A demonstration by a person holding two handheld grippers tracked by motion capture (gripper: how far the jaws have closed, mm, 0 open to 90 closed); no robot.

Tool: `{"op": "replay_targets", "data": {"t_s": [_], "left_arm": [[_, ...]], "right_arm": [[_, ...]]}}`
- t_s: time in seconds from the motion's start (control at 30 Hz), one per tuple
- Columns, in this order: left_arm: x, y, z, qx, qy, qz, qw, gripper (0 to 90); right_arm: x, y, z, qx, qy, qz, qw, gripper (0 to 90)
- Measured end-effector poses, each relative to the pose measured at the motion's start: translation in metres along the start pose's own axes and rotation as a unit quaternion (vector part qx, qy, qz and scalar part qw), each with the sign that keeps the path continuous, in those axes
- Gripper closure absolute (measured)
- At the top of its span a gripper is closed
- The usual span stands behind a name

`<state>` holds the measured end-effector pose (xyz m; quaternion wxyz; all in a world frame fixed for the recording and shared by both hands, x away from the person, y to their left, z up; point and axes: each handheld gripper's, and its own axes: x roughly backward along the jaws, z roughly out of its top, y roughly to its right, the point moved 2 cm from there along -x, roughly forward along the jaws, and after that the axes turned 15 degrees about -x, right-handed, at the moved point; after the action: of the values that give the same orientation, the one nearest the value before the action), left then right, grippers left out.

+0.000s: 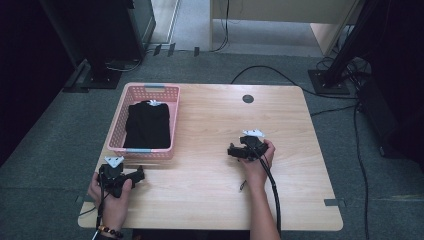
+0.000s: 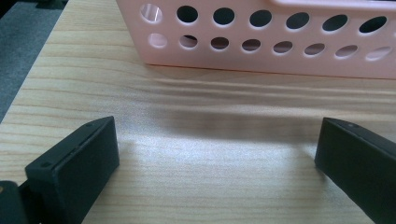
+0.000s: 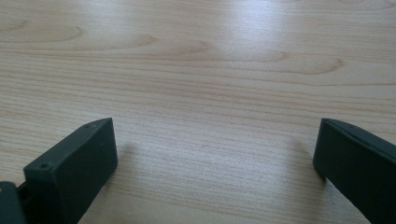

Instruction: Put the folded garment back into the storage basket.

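Landmark = pink basket (image 1: 170, 120), sits on the wooden table (image 1: 210, 200) at its far-left part.

Black folded cloth (image 1: 147, 125) is inside the basket, lying flat, covers most of the floor. Small white bit at its far edge, too small to ID.

Left gripper (image 1: 131, 176): just off the basket's near wall, toward the person, low over the table top. In the left gripper view the gripper (image 2: 217, 140) has jaws spread wide, nothing between them, bare wood under the gap. Basket's perforated side wall (image 2: 261, 42) is right ahead of the jaws, close but not touching. Left hand (image 1: 112, 197) wraps the body; bead bracelet (image 1: 109, 231) on that wrist.

Right gripper (image 1: 233, 151): well to the right of the basket, roughly mid-table, pointing back toward the basket side. Right gripper view: gripper (image 3: 215, 140) jaws wide apart too, holding nothing, plain wood grain ahead. Right hand (image 1: 259, 162) holds it, cable (image 1: 274, 190) trails back along the forearm.

Round dark grommet (image 1: 248, 98) in the table, far edge, right of the basket. Grey carpet (image 1: 45, 150) around the table.
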<state>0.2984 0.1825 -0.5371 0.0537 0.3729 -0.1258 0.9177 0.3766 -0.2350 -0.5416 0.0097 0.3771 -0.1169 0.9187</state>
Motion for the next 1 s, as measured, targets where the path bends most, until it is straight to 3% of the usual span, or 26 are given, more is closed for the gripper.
{"op": "replay_targets", "data": {"t_s": [1.0], "left_arm": [[0.0,0.0,0.0,0.0,0.0,0.0,1.0,0.0]], "right_arm": [[0.007,0.02,-0.002,-0.009,0.003,-0.009,0.9999,0.0]]}}
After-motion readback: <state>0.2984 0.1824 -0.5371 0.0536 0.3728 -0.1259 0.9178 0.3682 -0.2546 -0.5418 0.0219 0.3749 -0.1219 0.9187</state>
